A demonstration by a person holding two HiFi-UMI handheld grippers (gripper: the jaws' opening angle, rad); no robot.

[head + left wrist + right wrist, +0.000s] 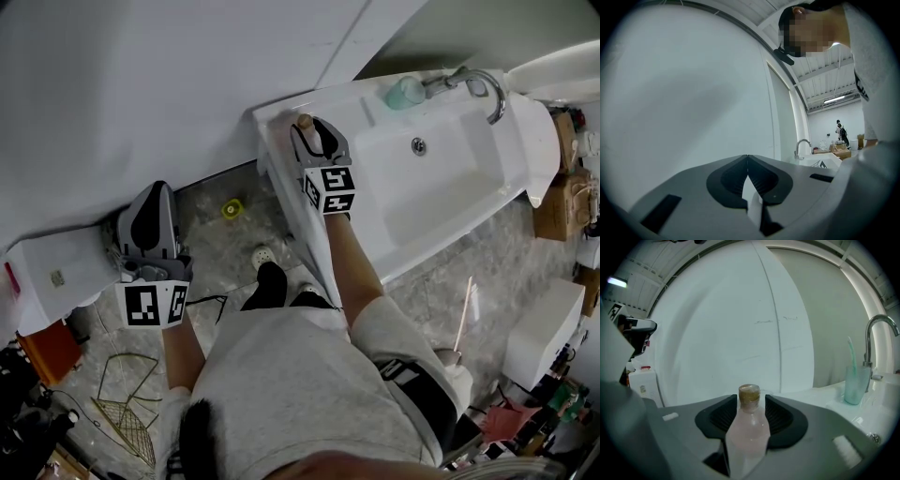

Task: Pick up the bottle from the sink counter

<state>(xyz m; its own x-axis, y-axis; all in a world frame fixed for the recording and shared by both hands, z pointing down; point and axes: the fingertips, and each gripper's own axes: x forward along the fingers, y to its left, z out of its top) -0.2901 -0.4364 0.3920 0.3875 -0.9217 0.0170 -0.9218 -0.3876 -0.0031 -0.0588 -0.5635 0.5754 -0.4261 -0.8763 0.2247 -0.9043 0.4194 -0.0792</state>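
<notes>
A plain white wall (141,84) backs a long white sink surface (375,117) with a sunken basin (441,178). A curved chrome faucet (483,89) rises at the far end, and a translucent teal plastic cup (405,92) stands just beside it, a thin pale stick poking out of it. Below is a mottled grey stone floor (234,253), where a small yellow object (232,208) lies near the wall. Brown cardboard boxes (558,202) sit past the sink's far end.

A person in a grey shirt (300,394) stands at the near corner of the sink with a tool in each hand. The right tongs (312,127) reach over the end of the surface farthest from the faucet, pointing slightly downward. Their jaws are spread wide on either side of a small clear plastic bottle with a tan cap (747,427). The bottle stands upright between the dark ribbed pads, and there is a gap on each side of its neck. The pads do not clamp it. Its base is hidden behind the tool's body. From above, only the tan cap shows between the jaw tips.

The left tongs (155,202) hang off to the side over the floor, well apart from the sink, pointing level at the bare wall. Their jaws meet at the tips and hold nothing.
</notes>
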